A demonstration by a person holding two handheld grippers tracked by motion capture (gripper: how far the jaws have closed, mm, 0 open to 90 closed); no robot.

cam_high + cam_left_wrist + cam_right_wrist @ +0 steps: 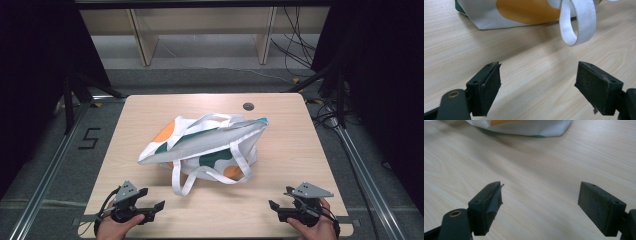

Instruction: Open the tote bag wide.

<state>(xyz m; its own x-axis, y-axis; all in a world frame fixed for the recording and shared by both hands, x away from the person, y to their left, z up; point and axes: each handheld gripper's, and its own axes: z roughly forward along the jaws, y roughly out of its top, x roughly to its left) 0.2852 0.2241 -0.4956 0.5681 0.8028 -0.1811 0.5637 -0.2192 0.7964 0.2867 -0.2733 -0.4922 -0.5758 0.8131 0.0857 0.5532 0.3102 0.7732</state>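
Both jaws spread and empty: my left hand-held gripper [154, 209] should pinch the bag's [200, 145] near strap [578, 22], my right hand-held gripper [273, 208] steadying.

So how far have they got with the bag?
Nothing looks done yet. The tote bag lies slumped on its side mid-table, its white handle trailing toward the near edge. Nothing is in hand: the left gripper and right gripper rest open and empty near that edge. All the handling of the bag is probably left.
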